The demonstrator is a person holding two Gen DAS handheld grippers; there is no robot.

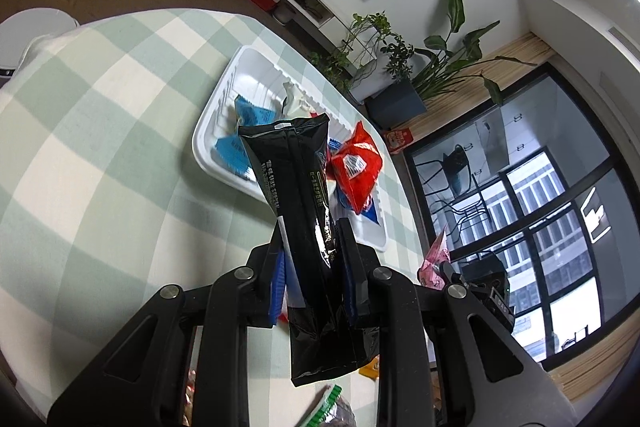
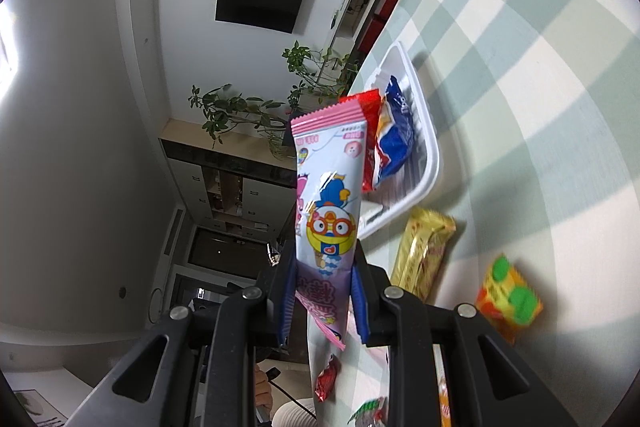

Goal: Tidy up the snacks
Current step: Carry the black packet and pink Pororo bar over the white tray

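Note:
My left gripper [image 1: 310, 231] is shut on a long black snack packet [image 1: 304, 211], held above the checked tablecloth short of a white tray [image 1: 208, 151]. The tray holds blue packets [image 1: 248, 115] and a red packet [image 1: 356, 167]. My right gripper [image 2: 324, 267] is shut on a pink cartoon snack packet [image 2: 328, 195], held up near the same tray [image 2: 430, 155], which shows a red packet [image 2: 370, 107] and a blue-and-white packet [image 2: 396, 139]. The pink packet and right gripper also show in the left wrist view [image 1: 434, 263].
A gold packet [image 2: 424, 255] and an orange-and-green packet [image 2: 510, 297] lie on the table beside the tray. More small snacks lie under the grippers: a small red one [image 2: 326, 379] and a green-striped one [image 1: 326, 403]. The table edge [image 1: 400, 187] runs just beyond the tray.

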